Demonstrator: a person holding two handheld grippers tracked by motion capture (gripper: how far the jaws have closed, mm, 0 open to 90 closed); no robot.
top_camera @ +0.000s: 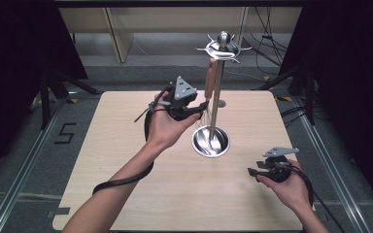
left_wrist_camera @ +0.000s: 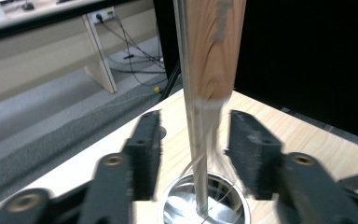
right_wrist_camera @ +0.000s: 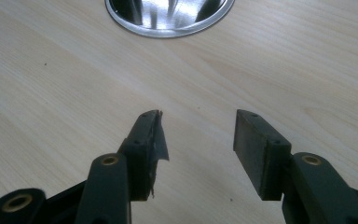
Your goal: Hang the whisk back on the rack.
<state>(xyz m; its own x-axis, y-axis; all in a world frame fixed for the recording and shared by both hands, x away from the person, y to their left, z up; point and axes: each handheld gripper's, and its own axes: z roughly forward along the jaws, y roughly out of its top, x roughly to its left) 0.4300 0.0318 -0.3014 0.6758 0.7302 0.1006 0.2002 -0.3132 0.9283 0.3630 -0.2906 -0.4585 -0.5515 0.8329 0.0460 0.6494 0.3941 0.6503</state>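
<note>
A metal utensil stand point(top_camera: 217, 92) rises from a round steel base point(top_camera: 211, 141) in the middle of the table, with hooks at its top point(top_camera: 223, 47). From one hook hangs a whisk with a wooden handle point(top_camera: 210, 80). My left gripper point(top_camera: 203, 109) is raised beside it at the level of the wires. In the left gripper view the jaws point(left_wrist_camera: 196, 119) stand open on either side of the whisk's wires point(left_wrist_camera: 213, 135) and the pole point(left_wrist_camera: 193, 154), the pads clear of both, with the wooden handle point(left_wrist_camera: 214, 46) above. My right gripper point(top_camera: 252, 171) is open and low over the table, empty point(right_wrist_camera: 198, 114).
The light wooden table point(top_camera: 126, 184) has bare room at the left and front. The stand's base rim point(right_wrist_camera: 168, 30) lies just ahead of the right gripper. Dark curtains flank the table, with cables and a bench on the floor behind.
</note>
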